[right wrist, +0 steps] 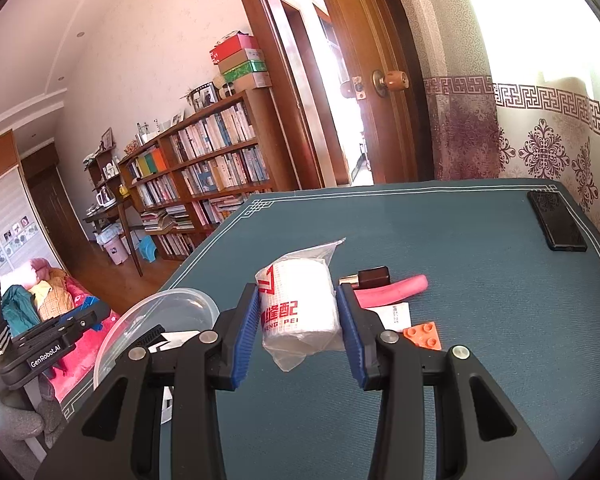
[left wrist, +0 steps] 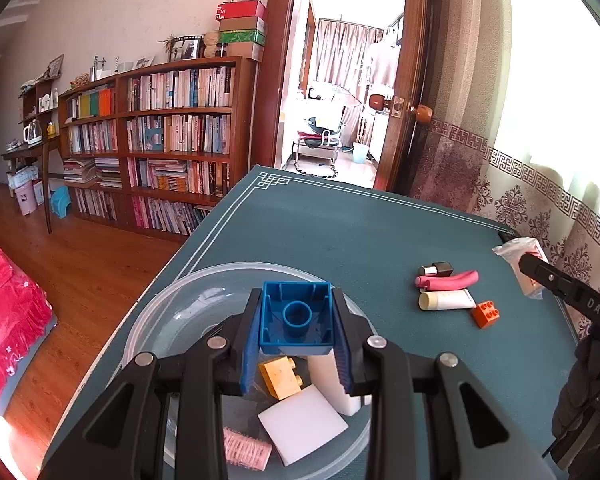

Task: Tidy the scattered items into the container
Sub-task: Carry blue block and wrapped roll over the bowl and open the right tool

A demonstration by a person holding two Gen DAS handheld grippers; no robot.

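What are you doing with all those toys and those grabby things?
Tidying up. The left tongs hold a blue block over the clear bowl, which already has a yellow block and white sponges inside. The right tongs grip a wrapped white roll. An orange block and pink stick wait on the table.

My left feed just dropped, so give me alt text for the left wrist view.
The left gripper holds a blue toy brick above a clear plastic bowl containing a yellow brick, two white blocks and a pink roller. On the green table to the right lie a pink tube, a cream tube and an orange brick.
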